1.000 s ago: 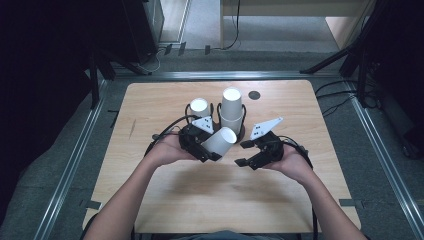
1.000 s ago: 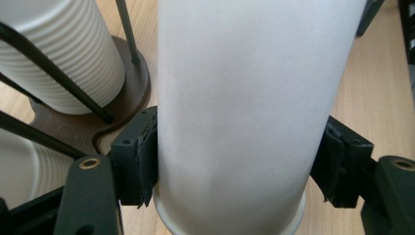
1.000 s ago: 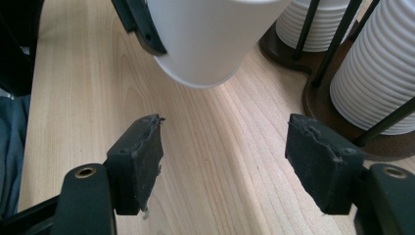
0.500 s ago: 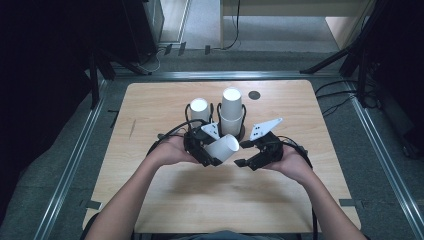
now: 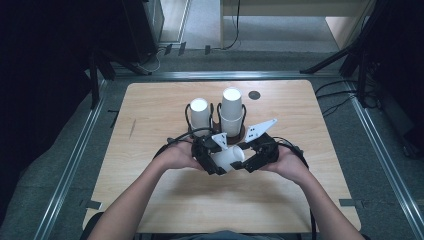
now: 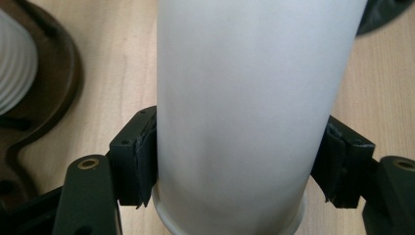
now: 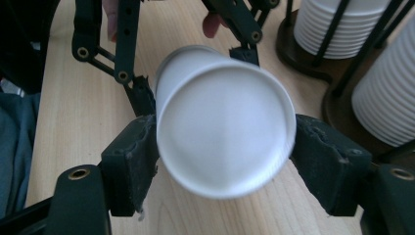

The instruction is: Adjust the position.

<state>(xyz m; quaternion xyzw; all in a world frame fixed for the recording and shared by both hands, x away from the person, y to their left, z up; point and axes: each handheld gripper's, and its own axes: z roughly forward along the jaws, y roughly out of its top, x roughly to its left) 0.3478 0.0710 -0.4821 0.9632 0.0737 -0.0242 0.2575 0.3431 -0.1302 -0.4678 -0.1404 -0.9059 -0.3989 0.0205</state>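
Right gripper view shows my right gripper (image 7: 225, 147) has just been opening around the paper cup (image 7: 222, 122); my left gripper (image 6: 235, 166) clamps it; I should withdraw straight, without knocking it.

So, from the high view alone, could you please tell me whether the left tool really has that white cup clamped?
Observer: Yes. In the left gripper view the left tool presses its pads on both sides of the white cup, close to its rim.
Operator: Thank you, and how does the right tool stand?
Observer: The right tool flanks the cup's closed base, which faces its camera. Its jaws have just been opening with the cup between them, and I cannot tell whether the pads touch it.
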